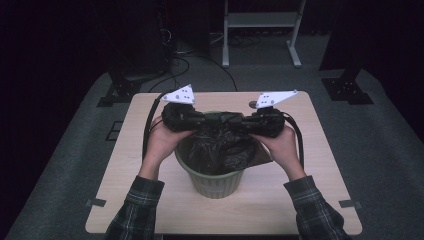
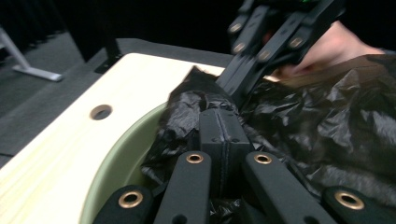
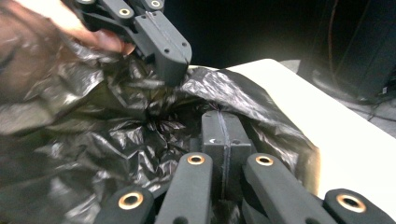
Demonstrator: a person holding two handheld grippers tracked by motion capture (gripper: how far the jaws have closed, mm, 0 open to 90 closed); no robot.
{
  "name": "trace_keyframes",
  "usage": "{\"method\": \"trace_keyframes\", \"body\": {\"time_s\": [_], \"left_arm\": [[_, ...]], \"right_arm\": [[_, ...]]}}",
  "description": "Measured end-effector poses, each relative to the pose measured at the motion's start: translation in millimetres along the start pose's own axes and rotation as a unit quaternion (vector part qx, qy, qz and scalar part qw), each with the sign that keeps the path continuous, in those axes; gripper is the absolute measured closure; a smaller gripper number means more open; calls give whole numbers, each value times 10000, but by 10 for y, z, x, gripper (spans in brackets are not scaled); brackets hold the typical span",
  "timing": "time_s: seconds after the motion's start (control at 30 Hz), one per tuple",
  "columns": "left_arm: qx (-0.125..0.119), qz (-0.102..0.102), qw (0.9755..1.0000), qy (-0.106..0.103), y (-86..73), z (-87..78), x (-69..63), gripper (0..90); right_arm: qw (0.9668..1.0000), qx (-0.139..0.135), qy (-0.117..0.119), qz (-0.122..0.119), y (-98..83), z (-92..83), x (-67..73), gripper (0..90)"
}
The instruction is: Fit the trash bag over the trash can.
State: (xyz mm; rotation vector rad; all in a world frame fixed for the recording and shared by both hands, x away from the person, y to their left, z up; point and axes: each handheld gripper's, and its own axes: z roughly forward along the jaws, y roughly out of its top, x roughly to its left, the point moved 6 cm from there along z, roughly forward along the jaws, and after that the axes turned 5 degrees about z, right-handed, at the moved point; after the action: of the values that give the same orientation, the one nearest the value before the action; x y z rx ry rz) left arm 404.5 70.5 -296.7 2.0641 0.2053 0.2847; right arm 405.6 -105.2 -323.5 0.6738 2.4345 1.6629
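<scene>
**A:** The tabletop (image 1: 150,165) carries one thing that matters, the green bin (image 1: 216,181), standing upright near its middle, right between the person's forearms. That central spot lets both hands reach the rim evenly.

**B:** And the black bag (image 1: 220,145) sits bunched in the bin's mouth, spilling over the right side of the rim. It looks like a liner being fitted, so the loose plastic has to be spread before it can fold over the edge.

**A:** Hence the grips. The left claw (image 2: 223,133) is fully closed, pinching a fold of bag just inside the green wall.

**B:** The right claw (image 3: 223,135) is also clamped tight on the plastic. The two tips meet almost nose to nose over the far rim, probably to pull the film apart from one shared pleat.
</scene>
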Motion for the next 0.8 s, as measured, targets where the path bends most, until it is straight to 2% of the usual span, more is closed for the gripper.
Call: {"method": "trace_keyframes", "body": {"time_s": [0.1,0.47,0.6,0.8], "left_arm": [[-67,-64,9999,90,-47,-76,23,900],[-189,-276,9982,506,-317,-498,105,900],[-237,-325,9967,701,-418,-699,106,900],[-339,-442,9940,945,-568,-977,91,900]], "right_arm": [[9999,-112,-7,15,-12,-105,-7,900],[9997,-178,-157,-3,-132,-427,-23,900],[9996,-165,-222,-33,-174,-531,8,900],[9990,-24,-440,-117,-283,-751,67,900]]}}
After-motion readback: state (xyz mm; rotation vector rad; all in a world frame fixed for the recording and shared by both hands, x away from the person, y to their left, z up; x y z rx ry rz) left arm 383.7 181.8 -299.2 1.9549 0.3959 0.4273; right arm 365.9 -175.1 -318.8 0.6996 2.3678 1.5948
